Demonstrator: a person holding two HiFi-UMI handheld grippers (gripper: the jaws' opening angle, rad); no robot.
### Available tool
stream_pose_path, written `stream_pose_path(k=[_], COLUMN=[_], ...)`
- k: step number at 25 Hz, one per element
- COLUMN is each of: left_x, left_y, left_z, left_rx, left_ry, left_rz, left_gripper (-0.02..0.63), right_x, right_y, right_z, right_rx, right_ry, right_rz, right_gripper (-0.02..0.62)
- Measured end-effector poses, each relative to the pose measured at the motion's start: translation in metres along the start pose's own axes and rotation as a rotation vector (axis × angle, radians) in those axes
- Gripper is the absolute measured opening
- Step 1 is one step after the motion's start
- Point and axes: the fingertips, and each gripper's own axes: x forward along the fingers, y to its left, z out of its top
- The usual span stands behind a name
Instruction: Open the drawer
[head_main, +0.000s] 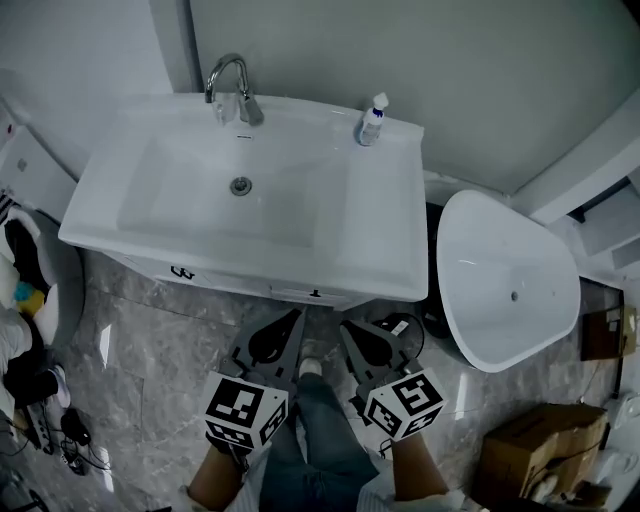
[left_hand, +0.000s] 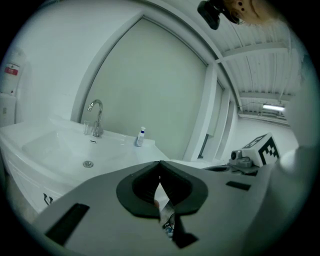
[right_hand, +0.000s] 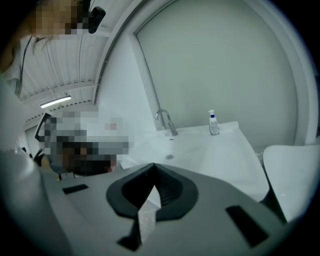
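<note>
Sadly, the label on the bottle (head_main: 371, 120) is too small to read. Clenched empty, the left hand-held gripper (head_main: 298, 314) and right hand-held gripper (head_main: 343, 325) point side by side toward the drawer (head_main: 300, 291).

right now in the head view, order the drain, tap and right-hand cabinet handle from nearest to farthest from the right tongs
From the right tongs:
1. right-hand handle, just ahead, slightly to the left.
2. drain, farther ahead and to the left.
3. tap, at the very back, farthest.
</note>
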Motion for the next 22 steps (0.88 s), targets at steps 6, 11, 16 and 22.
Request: stream_pose_path(k=[6,11,16,22], left_x=[0.016,0.035,0.053,0.078], left_y=[0.009,0.02,0.032,0.045], left_z=[-0.035,-0.071,-0.108,-0.146], left_rx=[0.007,0.012,0.008,0.0], left_ry=[0.05,0.092,0.105,0.119], left_rz=[-0.035,-0.054,-0.071,-0.079], left_gripper=[0.017,0.017,0.017,0.017], right_x=[0.02,0.043,0.061,0.078], right_y=[-0.018,-0.038,-0.055,-0.075], right_z=[-0.028,-0.063,-0.096,-0.137], right_rx=[-0.06,-0.058,-0.002,0.012], right_ry=[0.037,0.083,0.087,0.089], right_rz=[-0.057,-0.072,-0.085,-0.093], right_gripper=[0.008,0.008,0.008,0.008])
